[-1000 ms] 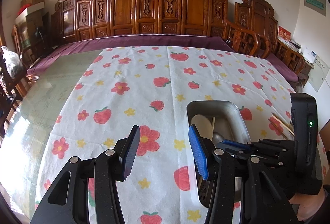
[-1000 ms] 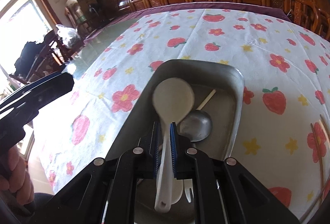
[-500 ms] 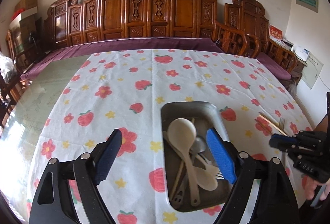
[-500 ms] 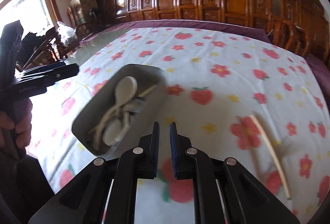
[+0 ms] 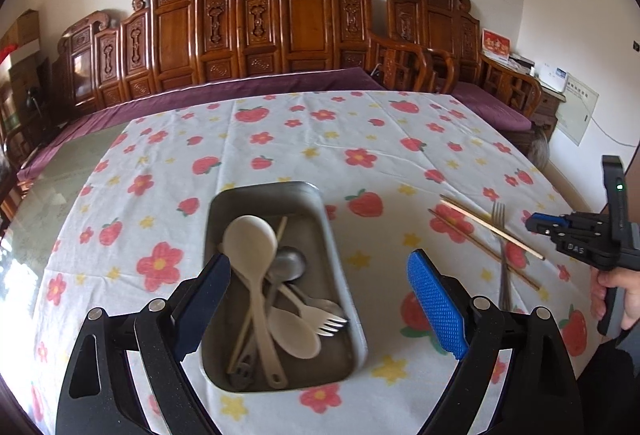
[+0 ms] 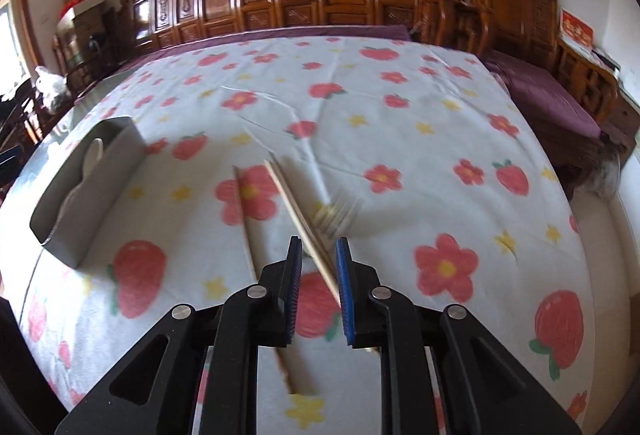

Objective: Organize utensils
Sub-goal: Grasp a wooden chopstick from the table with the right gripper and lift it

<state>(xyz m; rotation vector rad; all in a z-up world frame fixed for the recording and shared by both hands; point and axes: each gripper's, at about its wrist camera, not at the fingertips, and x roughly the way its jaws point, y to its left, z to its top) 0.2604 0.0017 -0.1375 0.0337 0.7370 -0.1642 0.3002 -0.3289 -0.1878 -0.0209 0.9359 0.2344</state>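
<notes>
Blurred fork [image 6: 338, 213], perhaps metal, beyond right gripper [image 6: 318, 255].

Bare cloth [image 6: 400, 123] ahead, tray [image 6: 86, 191] walling left, chopsticks [image 6: 296, 211] beneath tongs [image 6: 318, 267]

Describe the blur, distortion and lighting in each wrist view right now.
Left wrist view: mostly sharp, even daylight; the fisheye bows the carved wooden bench, and the metal tray looks slightly soft. Right wrist view: motion blur smears the metal fork, the chopsticks and the tablecloth; the right gripper stays crisp, and bright window light washes out the left edge.
</notes>
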